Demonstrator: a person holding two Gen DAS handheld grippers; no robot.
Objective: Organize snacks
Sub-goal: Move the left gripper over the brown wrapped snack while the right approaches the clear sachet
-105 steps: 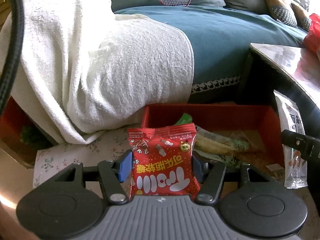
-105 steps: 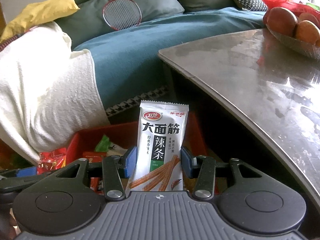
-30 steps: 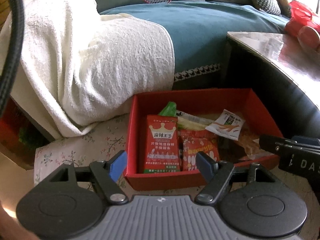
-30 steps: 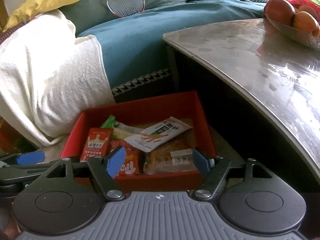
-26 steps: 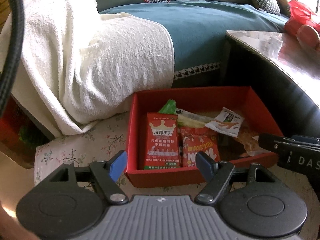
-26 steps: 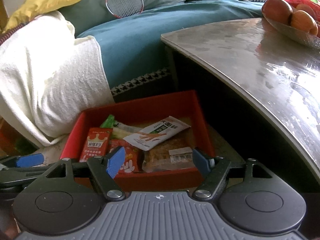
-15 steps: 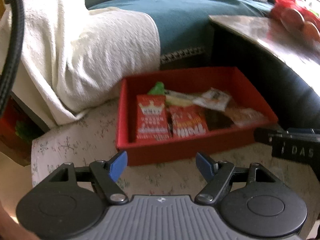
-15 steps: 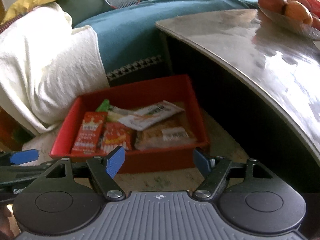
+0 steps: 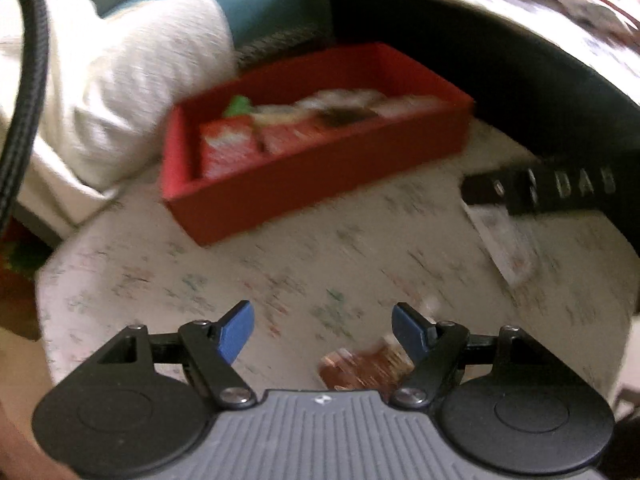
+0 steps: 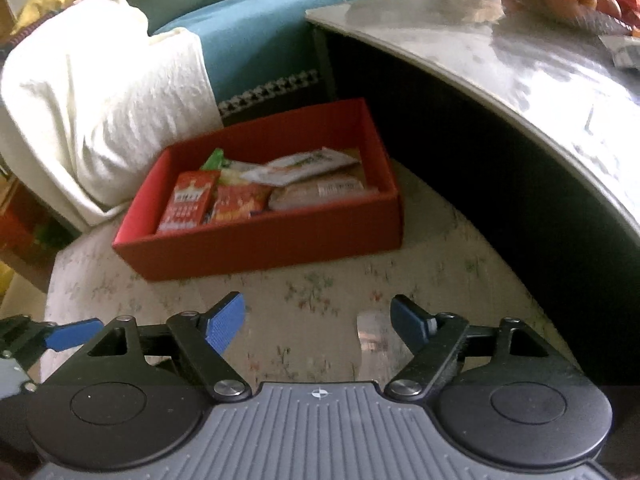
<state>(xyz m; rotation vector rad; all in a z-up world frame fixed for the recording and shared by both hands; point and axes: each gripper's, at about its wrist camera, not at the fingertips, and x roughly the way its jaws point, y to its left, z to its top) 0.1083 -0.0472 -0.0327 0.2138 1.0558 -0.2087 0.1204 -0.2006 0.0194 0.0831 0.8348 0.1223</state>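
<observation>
Left tool (image 9: 322,326): I see it wide open, empty.
Right tool (image 10: 318,320): opening, nothing between its jaws.
Snacks (image 10: 256,188): inside red box (image 10: 260,248) on floral cushion (image 10: 312,312).

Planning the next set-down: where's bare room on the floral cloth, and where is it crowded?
Free: floral cloth between the red box's front wall and the grippers. Crowded: box floor, covered in packets; a clear packet near the right gripper; a brown packet by the left gripper.

Both wrist views face steeply down, near floral cloth (image 9: 304,256); share red box (image 10: 264,246).
</observation>
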